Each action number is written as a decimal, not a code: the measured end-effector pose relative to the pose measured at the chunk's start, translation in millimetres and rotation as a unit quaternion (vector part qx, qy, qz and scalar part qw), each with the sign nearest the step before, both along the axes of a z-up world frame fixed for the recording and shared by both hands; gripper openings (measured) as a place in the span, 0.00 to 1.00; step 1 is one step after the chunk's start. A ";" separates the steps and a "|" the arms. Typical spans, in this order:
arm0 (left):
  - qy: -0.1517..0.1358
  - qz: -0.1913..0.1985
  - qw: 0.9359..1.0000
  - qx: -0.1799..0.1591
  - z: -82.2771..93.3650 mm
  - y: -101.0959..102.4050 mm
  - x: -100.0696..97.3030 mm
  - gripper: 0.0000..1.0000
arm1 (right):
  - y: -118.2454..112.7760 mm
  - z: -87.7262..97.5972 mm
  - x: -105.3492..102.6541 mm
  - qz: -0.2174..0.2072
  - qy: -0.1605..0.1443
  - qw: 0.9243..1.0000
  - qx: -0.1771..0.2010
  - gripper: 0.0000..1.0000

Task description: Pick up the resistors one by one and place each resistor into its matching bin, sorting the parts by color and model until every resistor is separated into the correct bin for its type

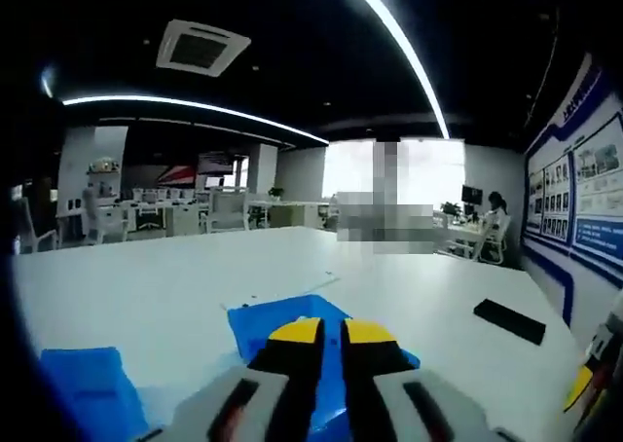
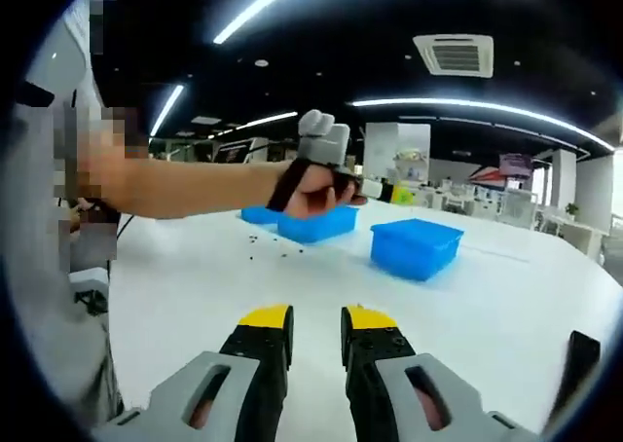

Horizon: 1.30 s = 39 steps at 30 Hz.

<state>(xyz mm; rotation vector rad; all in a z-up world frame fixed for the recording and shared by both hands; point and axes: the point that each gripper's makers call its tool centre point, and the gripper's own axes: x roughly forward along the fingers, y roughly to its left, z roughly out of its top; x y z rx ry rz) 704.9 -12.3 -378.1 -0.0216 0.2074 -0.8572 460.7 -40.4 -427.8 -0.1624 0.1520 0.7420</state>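
Where the left gripper view looks along its own jaws: left gripper (image 1: 331,333), yellow-tipped, jaws drawn near together with a thin gap, nothing between them, poised over a blue bin (image 1: 282,317) on the white table (image 1: 146,286). Second blue bin (image 1: 83,379) low at the left edge. Flat black object (image 1: 509,320) lying on the table toward the right, well apart from the bins. Yellow-and-black piece of the other gripper poking in at the far right edge. Blue-framed wall posters (image 1: 584,184) on the right, with writing too small and blurred to read. Square ceiling vent (image 1: 201,47) overhead, desks and chairs in the distance, a seated person (image 1: 496,218) near the window.

Over in the right gripper view: right gripper (image 2: 316,317), jaws narrowly parted, empty, above bare table. Hand (image 2: 316,194) gripping the left gripper's handle just above a blue bin (image 2: 313,224). Another blue bin (image 2: 417,246) standing apart to its right. Small dark specks, the resistors (image 2: 268,247), scattered on the table just beside the nearer bin; colours and markings too small to tell. No readable labels on the bins.
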 end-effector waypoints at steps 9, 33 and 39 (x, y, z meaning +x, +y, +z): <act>-0.050 -0.015 0.998 0.020 37.1 30.4 -7.7 0.15 | -1.6 5.1 -5.6 0.004 -0.008 1.000 -0.003 0.22; 0.097 -0.100 0.935 0.325 -45.2 207.6 -113.8 0.15 | 46.9 -13.6 -24.7 0.046 0.017 0.998 -0.024 0.22; 0.147 -0.091 0.921 0.350 -80.9 210.1 -107.0 0.14 | 46.8 -6.1 -25.6 0.044 0.011 0.999 -0.021 0.22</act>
